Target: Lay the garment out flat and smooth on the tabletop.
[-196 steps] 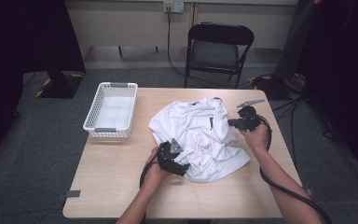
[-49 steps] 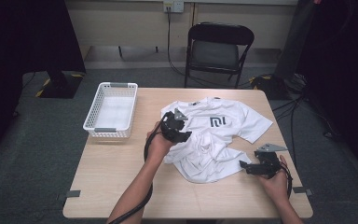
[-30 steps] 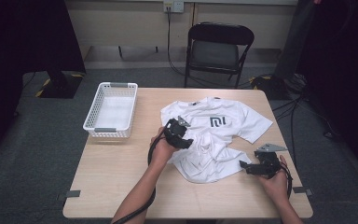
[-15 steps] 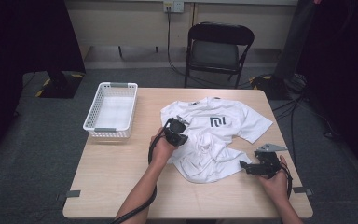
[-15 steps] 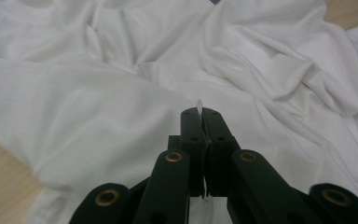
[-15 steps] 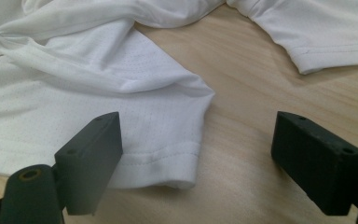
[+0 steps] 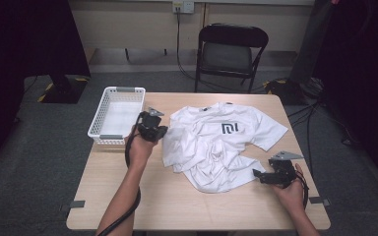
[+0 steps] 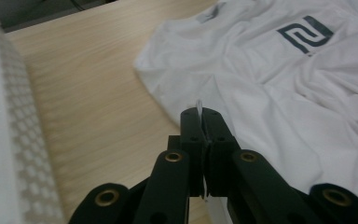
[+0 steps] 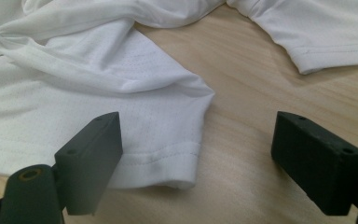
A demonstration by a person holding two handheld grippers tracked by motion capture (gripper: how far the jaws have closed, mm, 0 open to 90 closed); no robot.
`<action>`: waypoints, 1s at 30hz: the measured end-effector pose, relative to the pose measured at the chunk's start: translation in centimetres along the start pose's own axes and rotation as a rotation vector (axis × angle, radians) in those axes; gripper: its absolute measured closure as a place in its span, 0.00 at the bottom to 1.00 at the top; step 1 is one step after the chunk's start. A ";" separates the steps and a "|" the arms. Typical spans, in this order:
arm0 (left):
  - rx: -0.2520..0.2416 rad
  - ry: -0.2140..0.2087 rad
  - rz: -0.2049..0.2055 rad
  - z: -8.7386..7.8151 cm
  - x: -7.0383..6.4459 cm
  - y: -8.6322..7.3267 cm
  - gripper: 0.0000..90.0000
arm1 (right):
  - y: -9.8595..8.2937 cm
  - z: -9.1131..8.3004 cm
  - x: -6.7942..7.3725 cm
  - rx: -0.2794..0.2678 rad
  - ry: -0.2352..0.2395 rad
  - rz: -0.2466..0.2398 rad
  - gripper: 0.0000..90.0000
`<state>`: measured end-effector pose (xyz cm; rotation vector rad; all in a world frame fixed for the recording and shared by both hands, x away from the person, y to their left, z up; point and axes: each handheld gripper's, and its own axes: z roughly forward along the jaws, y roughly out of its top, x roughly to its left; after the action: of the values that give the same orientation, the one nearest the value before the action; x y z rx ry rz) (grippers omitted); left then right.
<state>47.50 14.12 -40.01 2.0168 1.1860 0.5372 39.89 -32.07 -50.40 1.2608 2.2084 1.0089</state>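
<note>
- High view: the left gripper (image 7: pixel 153 129) has drawn the white T-shirt's (image 7: pixel 221 147) edge leftward toward the basket (image 7: pixel 109 106) — spreading progresses.
- Left gripper view: jaws clenched on a sliver of fabric.
- Right gripper view: jaws wide apart, straddling the hem corner (image 9: pixel 177 158) — ungrasped.

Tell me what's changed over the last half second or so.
The left gripper, shut on the white T-shirt, pulled its sleeve left toward the white mesh basket. The right gripper stayed open by the hem.
</note>
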 end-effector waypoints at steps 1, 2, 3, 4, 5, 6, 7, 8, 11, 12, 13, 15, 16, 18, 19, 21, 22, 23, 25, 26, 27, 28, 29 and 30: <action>0.001 0.015 -0.014 -0.3 0.6 -0.1 0.98 | 0.0 0.0 0.0 0.000 0.000 0.000 0.17; -0.001 0.029 -0.025 -0.5 1.3 -0.3 0.98 | 0.0 0.0 0.0 0.000 0.000 0.000 0.17; 0.003 0.040 -0.033 -0.6 1.9 -0.4 0.98 | 0.0 0.0 0.0 0.000 0.000 0.000 0.17; 0.003 0.055 -0.044 -0.8 2.4 -0.5 0.98 | 0.0 0.0 0.0 0.000 0.000 0.000 0.17; 0.002 0.066 -0.060 -1.0 2.9 -0.6 0.98 | 0.0 0.0 0.0 0.000 0.000 0.000 0.17; 0.006 0.072 -0.072 -1.1 3.4 -0.8 0.98 | 0.0 0.0 0.0 0.000 -0.001 0.000 0.17; 0.002 0.081 -0.080 -1.3 3.8 -1.0 0.98 | 0.0 0.0 0.0 0.000 -0.001 0.001 0.17; 0.001 0.090 -0.088 -1.4 4.1 -1.2 0.98 | 0.0 0.0 0.0 0.000 -0.001 0.000 0.17; -0.009 0.109 -0.105 -1.9 4.7 -1.9 0.98 | 0.0 0.0 0.0 0.000 -0.001 0.000 0.17; -0.012 0.113 -0.114 -2.1 4.8 -2.2 0.98 | 0.0 0.0 0.0 0.000 -0.001 0.001 0.17; -0.013 0.114 -0.118 -2.2 5.0 -2.4 0.98 | 0.0 0.0 0.0 0.000 -0.001 0.000 0.17; -0.009 0.120 -0.119 -2.4 5.1 -2.8 0.97 | 0.0 0.0 0.0 0.000 -0.001 0.001 0.17; -0.010 0.126 -0.118 -2.4 5.2 -3.0 0.96 | 0.0 0.0 0.0 0.000 -0.001 0.001 0.17; -0.003 0.140 -0.120 -2.4 5.4 -3.3 0.95 | 0.0 0.0 0.0 0.000 -0.001 0.001 0.17; 0.000 0.144 -0.119 -2.4 5.5 -3.3 0.95 | 0.0 0.0 0.0 0.000 -0.001 0.002 0.17; -0.003 0.140 -0.133 -2.5 5.7 -3.5 0.95 | 0.0 0.0 0.0 0.000 -0.001 0.002 0.17; 0.001 0.138 -0.132 -2.6 5.7 -3.5 0.95 | 0.0 0.0 0.0 0.000 -0.002 0.002 0.17; 0.005 0.130 -0.132 -2.6 5.7 -3.6 0.94 | 0.0 0.0 0.0 0.000 -0.001 0.002 0.17; 0.008 0.134 -0.120 -2.7 5.5 -3.8 0.89 | 0.0 0.0 0.0 0.000 -0.001 0.002 0.17; 0.001 0.134 -0.118 -2.7 5.3 -3.9 0.84 | 0.0 0.0 0.0 0.000 -0.001 0.001 0.17; 0.003 0.127 -0.105 -2.8 5.0 -4.1 0.79 | 0.0 0.0 0.0 0.000 -0.002 0.002 0.17; 0.001 0.122 -0.090 -2.9 4.7 -4.3 0.77 | 0.0 0.0 0.0 0.000 -0.002 0.001 0.17; -0.001 0.117 -0.076 -3.0 4.3 -4.6 0.73 | 0.0 0.0 0.0 0.000 -0.001 0.001 0.17; -0.009 0.099 -0.073 -3.1 3.9 -4.9 0.71 | 0.0 0.0 0.0 0.000 -0.002 0.001 0.17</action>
<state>44.56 20.25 -41.78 1.9504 1.3089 0.6102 39.88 -32.05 -50.40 1.2628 2.2063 1.0084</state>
